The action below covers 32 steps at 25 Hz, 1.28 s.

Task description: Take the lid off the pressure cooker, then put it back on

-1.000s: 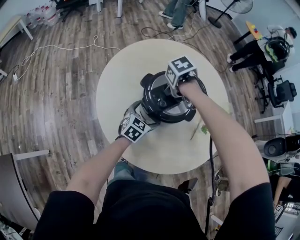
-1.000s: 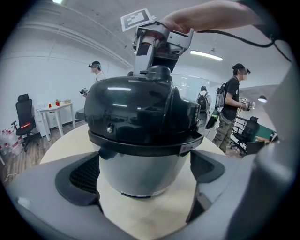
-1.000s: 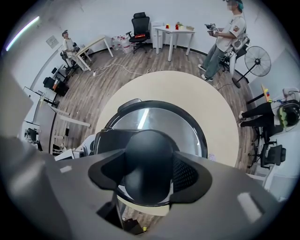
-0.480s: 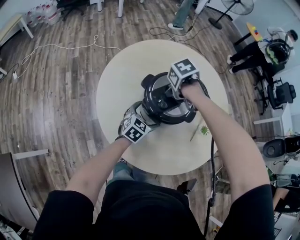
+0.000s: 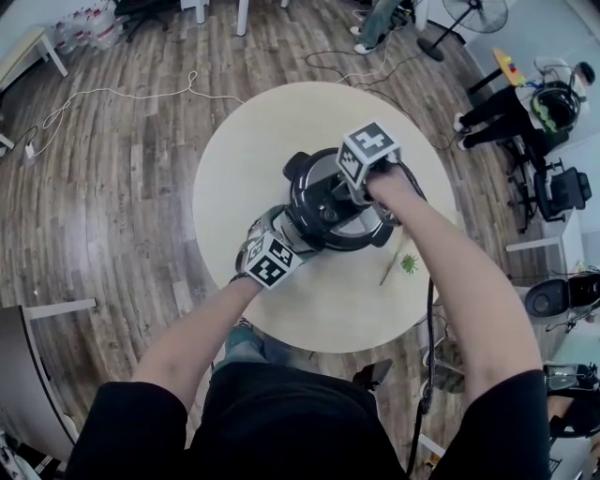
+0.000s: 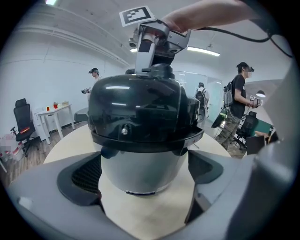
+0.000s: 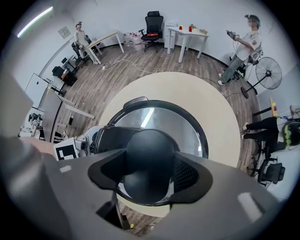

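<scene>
A pressure cooker [image 5: 323, 202] stands in the middle of a round beige table [image 5: 244, 159], its dark lid [image 6: 140, 108] seated on the silver body [image 6: 143, 168]. My right gripper [image 7: 150, 168] points straight down from above and is shut on the lid's round black knob [image 7: 150, 154]; in the head view its marker cube [image 5: 368, 150] hides the jaws. My left gripper [image 6: 145, 187] reaches in low from the near side, its two pads pressed against either side of the silver body. The lid's shiny top [image 7: 173, 126] shows past the knob.
A small green sprig [image 5: 409, 262] and a thin stick [image 5: 392, 265] lie on the table right of the cooker. A black cable [image 5: 427, 309] trails from my right hand. People, office chairs [image 5: 562, 187] and a standing fan [image 5: 473, 11] ring the table on the wooden floor.
My right gripper has twisted a little about the knob, its marker cube drifting slightly right. The left gripper and the cooker body have stayed put.
</scene>
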Each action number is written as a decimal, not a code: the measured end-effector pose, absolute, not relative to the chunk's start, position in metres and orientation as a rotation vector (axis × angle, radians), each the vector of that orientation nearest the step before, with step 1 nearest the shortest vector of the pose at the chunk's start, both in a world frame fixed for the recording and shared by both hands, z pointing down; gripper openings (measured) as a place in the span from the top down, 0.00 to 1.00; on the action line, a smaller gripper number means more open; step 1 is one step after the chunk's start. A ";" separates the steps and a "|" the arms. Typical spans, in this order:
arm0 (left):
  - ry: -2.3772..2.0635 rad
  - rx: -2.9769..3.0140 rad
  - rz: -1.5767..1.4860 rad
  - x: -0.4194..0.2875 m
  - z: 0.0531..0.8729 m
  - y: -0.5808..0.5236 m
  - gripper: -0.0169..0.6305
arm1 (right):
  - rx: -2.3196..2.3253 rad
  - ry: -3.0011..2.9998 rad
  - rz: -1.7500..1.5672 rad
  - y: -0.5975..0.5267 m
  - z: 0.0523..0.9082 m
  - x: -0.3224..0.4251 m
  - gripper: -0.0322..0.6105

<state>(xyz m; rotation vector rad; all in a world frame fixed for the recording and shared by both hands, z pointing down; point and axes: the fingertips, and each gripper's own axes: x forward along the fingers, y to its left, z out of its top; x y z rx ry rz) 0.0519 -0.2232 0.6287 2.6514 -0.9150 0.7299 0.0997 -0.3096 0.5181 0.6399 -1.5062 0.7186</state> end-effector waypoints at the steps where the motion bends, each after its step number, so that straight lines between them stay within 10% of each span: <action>1: -0.914 2.653 0.730 0.052 0.629 -0.223 0.11 | 0.631 -1.509 0.709 -0.309 0.518 0.100 0.49; 32: -0.891 2.649 0.738 0.050 0.630 -0.224 0.15 | 0.083 -1.542 0.150 -0.291 0.518 0.100 0.44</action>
